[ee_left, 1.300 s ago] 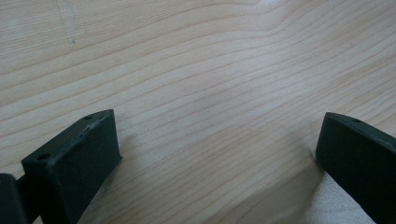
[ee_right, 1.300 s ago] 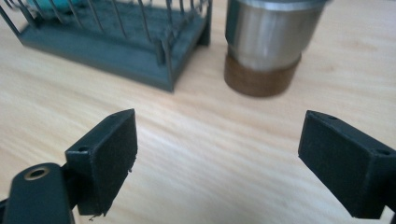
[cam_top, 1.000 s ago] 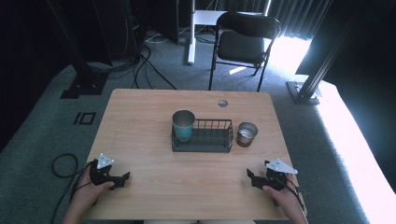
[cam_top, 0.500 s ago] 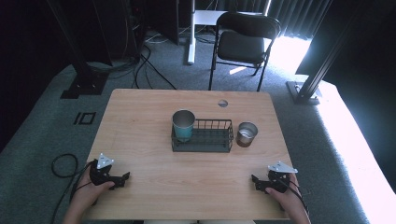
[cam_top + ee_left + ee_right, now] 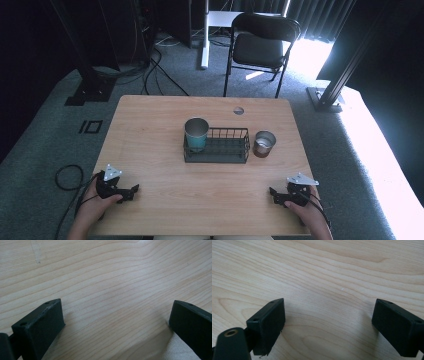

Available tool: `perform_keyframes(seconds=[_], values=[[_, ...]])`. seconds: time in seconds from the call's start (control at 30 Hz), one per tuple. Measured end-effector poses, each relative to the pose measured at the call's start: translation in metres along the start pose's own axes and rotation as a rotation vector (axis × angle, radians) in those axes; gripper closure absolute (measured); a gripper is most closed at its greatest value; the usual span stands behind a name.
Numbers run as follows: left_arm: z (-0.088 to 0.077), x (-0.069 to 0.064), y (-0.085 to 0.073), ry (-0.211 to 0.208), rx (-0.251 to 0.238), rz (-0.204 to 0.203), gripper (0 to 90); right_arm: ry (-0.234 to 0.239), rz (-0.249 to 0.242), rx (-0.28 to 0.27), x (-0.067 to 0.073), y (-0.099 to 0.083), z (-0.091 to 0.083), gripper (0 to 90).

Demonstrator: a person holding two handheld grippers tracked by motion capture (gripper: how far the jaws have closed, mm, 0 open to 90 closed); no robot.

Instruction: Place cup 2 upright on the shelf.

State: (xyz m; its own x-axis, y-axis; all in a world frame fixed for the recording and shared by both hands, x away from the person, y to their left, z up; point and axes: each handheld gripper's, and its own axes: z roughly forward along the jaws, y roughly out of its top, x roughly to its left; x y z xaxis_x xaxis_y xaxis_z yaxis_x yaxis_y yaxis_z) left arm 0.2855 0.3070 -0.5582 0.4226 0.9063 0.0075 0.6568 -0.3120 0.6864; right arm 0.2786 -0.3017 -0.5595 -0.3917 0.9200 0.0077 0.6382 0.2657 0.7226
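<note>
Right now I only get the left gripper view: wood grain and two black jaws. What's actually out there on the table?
Observer: In the high view, a black wire rack sits mid-table with a teal metal cup standing in its left end.
Operator: Anything else nearby?
Observer: A smaller metal cup stands on the table just right of the rack.
Operator: And the other gripper?
Observer: The right gripper rests near the table's front right edge, jaws apart, holding nothing.

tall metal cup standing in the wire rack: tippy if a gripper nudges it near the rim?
Probably. The metal cup is taller than wide and rises well above the wire rack, so a high push could tilt it. The rack's wall likely checks sliding. Its smooth metal side looks slippery, and it seems light.
</note>
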Motion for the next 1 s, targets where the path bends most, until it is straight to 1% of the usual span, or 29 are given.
perform_keyframes(seconds=[0.27, 0.4, 0.47, 0.57, 0.6, 0.63, 0.7, 0.8, 1.0], values=[[0.0, 0.0, 0.0, -0.002, -0.001, 0.001, 0.4, 0.001, 0.0, -0.001, 0.0, 0.0, 0.0, 11.1], [0.001, 0.001, 0.0, -0.002, -0.001, 0.002, 0.4, 0.009, 0.003, -0.007, -0.001, 0.0, -0.001, 11.4], [0.001, 0.001, 0.0, -0.002, -0.001, 0.002, 0.4, 0.009, 0.008, -0.008, -0.001, -0.001, -0.001, 11.4], [0.001, 0.001, 0.0, -0.002, -0.002, 0.002, 0.4, 0.015, 0.032, -0.015, -0.001, 0.0, -0.001, 11.4], [0.001, 0.001, 0.0, -0.002, -0.001, 0.002, 0.3, 0.008, 0.033, -0.034, -0.003, 0.001, 0.0, 11.5], [0.001, 0.0, 0.0, -0.002, -0.001, 0.001, 0.4, 0.004, 0.028, -0.041, -0.003, 0.002, 0.0, 11.5], [0.0, 0.001, 0.0, -0.002, -0.001, 0.002, 0.4, 0.013, 0.036, -0.046, -0.004, 0.004, 0.001, 11.5], [0.001, 0.001, 0.0, -0.002, -0.001, 0.002, 0.4, 0.017, 0.029, -0.051, -0.002, 0.008, 0.002, 11.5], [0.0, 0.001, 0.0, -0.002, -0.001, 0.002, 0.4, 0.002, 0.035, -0.084, -0.005, 0.021, 0.005, 11.5]])
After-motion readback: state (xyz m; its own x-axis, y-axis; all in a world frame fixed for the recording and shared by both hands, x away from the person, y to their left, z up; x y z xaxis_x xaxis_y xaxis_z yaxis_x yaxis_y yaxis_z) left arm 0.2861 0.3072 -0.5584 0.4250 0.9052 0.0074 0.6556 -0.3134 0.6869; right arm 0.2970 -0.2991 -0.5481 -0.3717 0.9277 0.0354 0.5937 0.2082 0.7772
